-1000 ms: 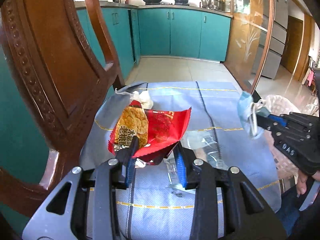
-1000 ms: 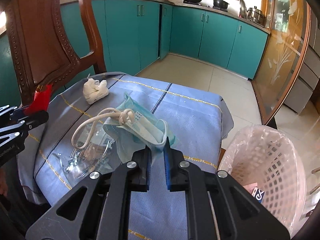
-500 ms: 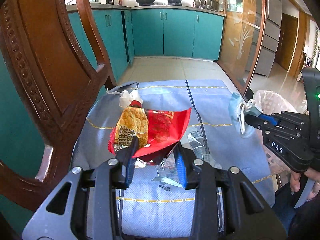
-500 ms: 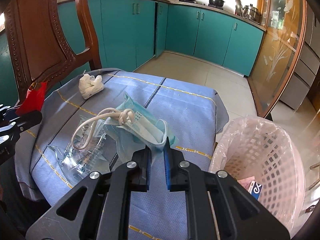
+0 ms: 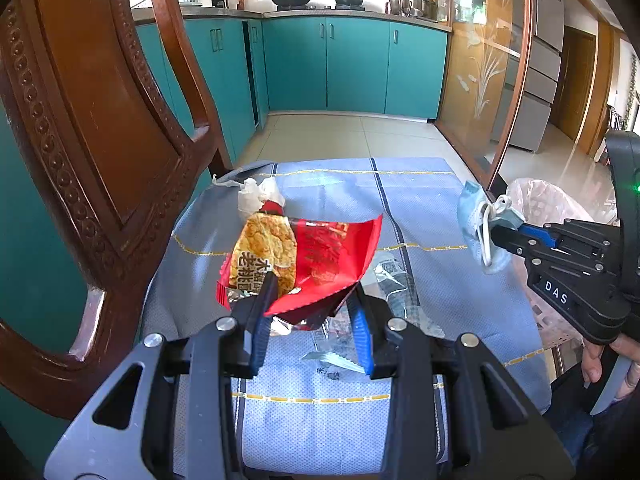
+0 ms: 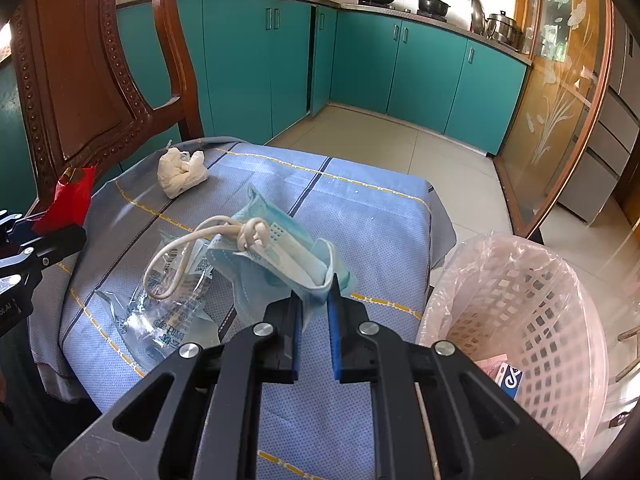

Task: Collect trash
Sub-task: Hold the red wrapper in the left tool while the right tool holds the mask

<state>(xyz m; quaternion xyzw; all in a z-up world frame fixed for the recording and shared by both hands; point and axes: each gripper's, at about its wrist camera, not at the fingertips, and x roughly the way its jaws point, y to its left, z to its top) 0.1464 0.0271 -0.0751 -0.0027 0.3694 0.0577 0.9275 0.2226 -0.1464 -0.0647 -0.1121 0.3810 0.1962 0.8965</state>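
Observation:
My left gripper (image 5: 310, 300) is shut on a red snack wrapper (image 5: 316, 260) and holds it above the blue cloth (image 5: 420, 208). My right gripper (image 6: 314, 300) is shut on a blue face mask (image 6: 276, 256) with white ear loops, held above the cloth near its right edge. The mask also shows in the left wrist view (image 5: 478, 224), and the red wrapper shows in the right wrist view (image 6: 70, 200). A crumpled white tissue (image 6: 180, 172) and a clear plastic wrapper (image 6: 164, 304) lie on the cloth. A pink lined trash basket (image 6: 516, 316) stands to the right.
A carved wooden chair back (image 5: 100, 128) rises at the left of the cloth-covered seat. Teal kitchen cabinets (image 6: 420, 76) and a tiled floor (image 6: 400, 148) lie beyond. A glass-panelled door (image 6: 560, 92) is at the right. The basket holds a small packet (image 6: 506, 374).
Both grippers have pulled back and risen slightly with their loads; more of the cloth and basket shows. Both stay shut on the same items.

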